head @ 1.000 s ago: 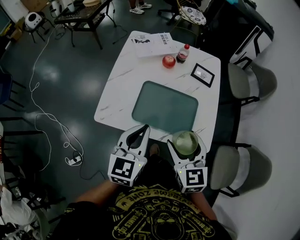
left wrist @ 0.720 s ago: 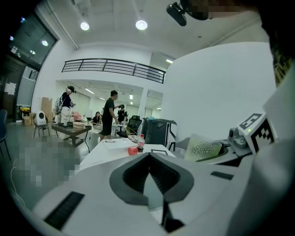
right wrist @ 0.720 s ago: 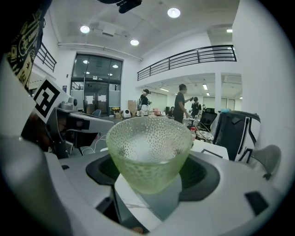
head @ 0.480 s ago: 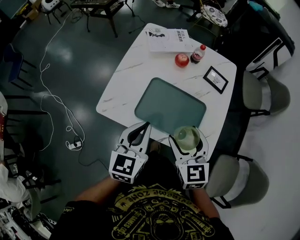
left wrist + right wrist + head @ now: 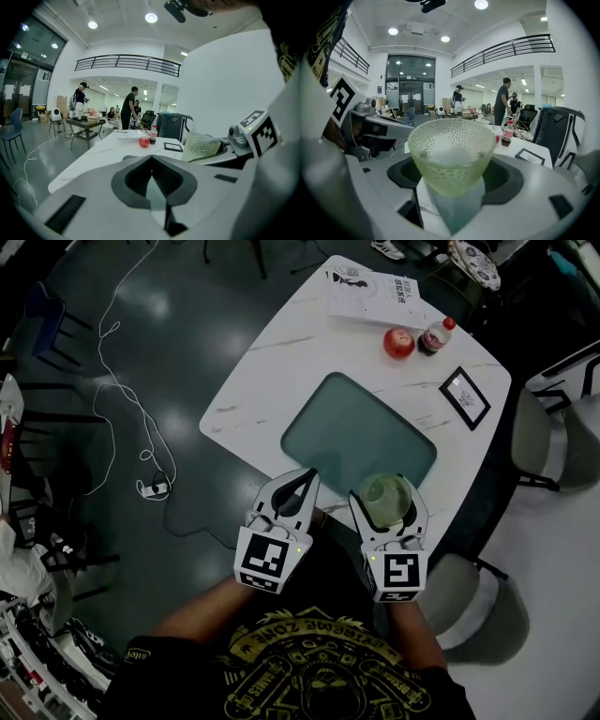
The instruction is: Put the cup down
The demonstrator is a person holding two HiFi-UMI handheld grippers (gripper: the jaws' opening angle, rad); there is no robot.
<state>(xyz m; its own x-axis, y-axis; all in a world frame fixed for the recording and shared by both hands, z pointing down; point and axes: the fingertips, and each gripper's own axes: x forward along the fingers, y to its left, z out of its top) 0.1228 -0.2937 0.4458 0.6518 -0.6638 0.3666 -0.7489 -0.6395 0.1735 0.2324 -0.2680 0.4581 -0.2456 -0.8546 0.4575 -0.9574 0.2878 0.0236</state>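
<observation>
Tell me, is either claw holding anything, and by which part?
The right gripper clamps the green cup by its lower sides; the left gripper is shut, empty.

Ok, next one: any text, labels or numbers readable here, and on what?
"ZONE": gold lettering on the person's black shirt; the rest of that print is not legible.
Printed sheet on the table: print too small to read.
Framed card: too small to read.
Bottle label: too small to read.
</observation>
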